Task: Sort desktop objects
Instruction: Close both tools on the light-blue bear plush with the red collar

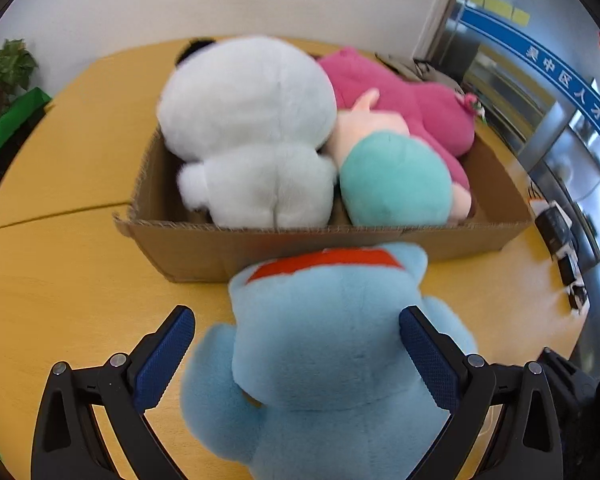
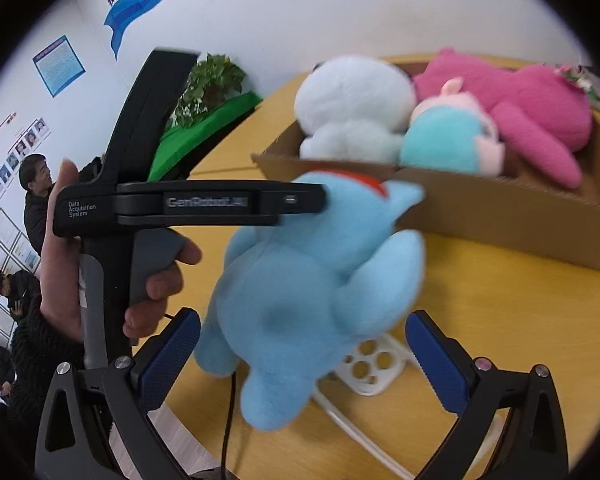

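Observation:
A light blue plush toy [image 1: 324, 344] with a red mouth hangs above the wooden table, just in front of the cardboard box [image 1: 284, 244]. My left gripper [image 1: 296, 332] has its jaws wide apart, with the toy between them; the right pad [image 1: 424, 348] presses its side, the left pad stands clear. In the right wrist view the left gripper's body [image 2: 220, 202] reaches into the toy [image 2: 312, 280] from the left. My right gripper [image 2: 302, 344] is open and empty, below the toy. The box [image 2: 500, 216] holds a white plush [image 1: 248, 128], a pink plush [image 1: 404, 100] and a teal plush [image 1: 396, 180].
A green planter with a leafy plant [image 2: 212, 92] stands at the table's far left edge. A white perforated plastic piece [image 2: 370, 368] lies on the table under the blue toy. People sit beyond the table at the left. Small dark devices [image 1: 560, 236] lie at the right edge.

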The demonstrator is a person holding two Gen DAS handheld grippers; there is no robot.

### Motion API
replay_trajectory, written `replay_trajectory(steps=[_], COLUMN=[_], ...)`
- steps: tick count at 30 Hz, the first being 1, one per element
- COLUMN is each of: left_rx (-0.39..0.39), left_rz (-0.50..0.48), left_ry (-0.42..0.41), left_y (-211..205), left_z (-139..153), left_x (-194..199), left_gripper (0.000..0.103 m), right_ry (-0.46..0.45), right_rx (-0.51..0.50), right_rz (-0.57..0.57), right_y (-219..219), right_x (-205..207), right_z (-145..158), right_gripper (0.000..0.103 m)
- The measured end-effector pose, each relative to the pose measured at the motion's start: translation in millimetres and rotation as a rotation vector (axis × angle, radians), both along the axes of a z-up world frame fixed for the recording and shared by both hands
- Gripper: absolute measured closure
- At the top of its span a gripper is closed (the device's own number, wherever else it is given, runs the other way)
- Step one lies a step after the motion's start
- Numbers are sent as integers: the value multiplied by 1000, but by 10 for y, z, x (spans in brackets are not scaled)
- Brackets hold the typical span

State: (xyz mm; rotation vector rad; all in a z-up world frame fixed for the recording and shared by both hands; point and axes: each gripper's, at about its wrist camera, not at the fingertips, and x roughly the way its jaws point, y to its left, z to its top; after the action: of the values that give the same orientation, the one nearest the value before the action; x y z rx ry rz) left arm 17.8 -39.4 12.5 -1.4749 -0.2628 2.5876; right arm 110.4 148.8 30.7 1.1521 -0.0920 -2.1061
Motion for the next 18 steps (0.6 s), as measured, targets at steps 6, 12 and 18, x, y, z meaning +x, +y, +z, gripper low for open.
replay_trajectory(steps=[6,12,18], left_rx=[52,124,111], left_rz=[-42,-25,22], left_ry=[-26,-17,7], left_y=[-5,-31,55], left_z=[-147,-129,70], left_x=[-29,75,204], left_gripper=[1,26,35], right_ry=[-141,-101,-56], right_rx=[-14,-56,-121], right_rz=[-32,17,44], right_y=[-136,-113,1], right_x=[-213,-218,-162], right_z=[-438,-379,-325], right_gripper=[9,30,34])
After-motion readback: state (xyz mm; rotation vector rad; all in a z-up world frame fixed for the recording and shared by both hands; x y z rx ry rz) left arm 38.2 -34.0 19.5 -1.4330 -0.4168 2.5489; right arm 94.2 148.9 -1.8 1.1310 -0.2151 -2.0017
